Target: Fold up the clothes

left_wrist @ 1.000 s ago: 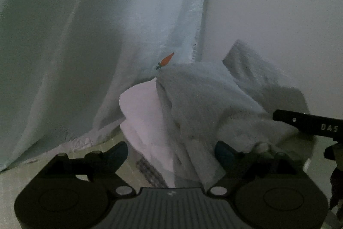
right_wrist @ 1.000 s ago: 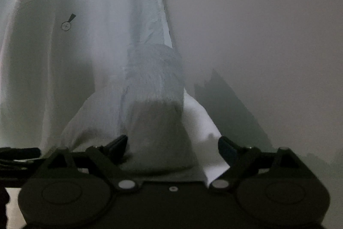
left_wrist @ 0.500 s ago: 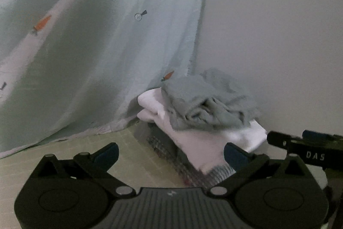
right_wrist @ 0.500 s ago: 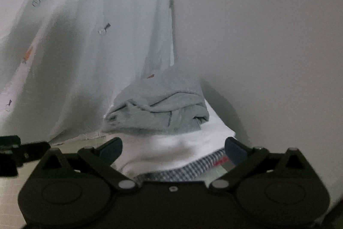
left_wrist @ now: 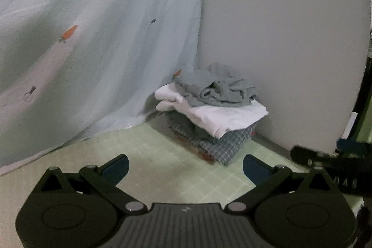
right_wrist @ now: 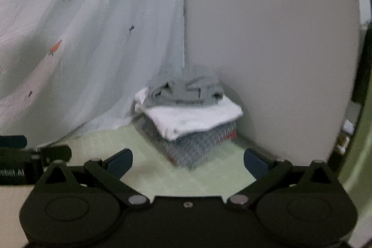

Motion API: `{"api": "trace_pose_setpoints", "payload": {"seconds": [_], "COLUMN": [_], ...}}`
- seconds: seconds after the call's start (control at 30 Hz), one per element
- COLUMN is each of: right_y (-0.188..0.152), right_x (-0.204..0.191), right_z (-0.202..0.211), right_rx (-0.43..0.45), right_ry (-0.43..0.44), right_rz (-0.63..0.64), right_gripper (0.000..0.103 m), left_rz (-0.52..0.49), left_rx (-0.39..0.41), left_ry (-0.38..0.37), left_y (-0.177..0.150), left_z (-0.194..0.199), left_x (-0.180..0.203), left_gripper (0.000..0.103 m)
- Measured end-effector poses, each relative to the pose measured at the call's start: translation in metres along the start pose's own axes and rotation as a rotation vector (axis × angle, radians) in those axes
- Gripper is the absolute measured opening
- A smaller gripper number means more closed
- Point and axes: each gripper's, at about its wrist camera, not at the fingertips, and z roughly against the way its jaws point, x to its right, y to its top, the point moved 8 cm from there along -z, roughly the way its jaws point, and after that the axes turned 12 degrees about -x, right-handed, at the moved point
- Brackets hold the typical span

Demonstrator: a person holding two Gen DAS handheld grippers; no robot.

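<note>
Grey garment point(left_wrist: 216, 88) tops the stack; both hand-held grippers gape, tilted downward.

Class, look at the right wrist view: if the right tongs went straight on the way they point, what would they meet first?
Probably the pile of folded clothes in the corner; bare green floor lies between, though depth is unclear.

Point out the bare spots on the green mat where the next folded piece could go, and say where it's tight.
Free: the green mat in front of the clothes stack, reaching back to the open left tongs, and the stretch leftward along the hem of the carrot-print sheet. Tight: the corner itself, where the stack sits between sheet and white wall, and the right side, where the right tongs intrude.
</note>
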Motion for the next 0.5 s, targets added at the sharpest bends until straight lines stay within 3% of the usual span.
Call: {"api": "trace_pose_setpoints", "payload": {"seconds": [0.5], "right_y": [-0.061], "right_x": [-0.043], "right_z": [0.065], "right_rx": [-0.036], "right_ry": [-0.049], "right_rz": [-0.055], "right_gripper": [0.103], "left_rz": [0.008], "left_rx": [-0.015], "left_ry": [-0.018], "left_y": [-0.052], "left_z": [0.066], "left_x": [-0.048], "left_gripper": [0.103]}}
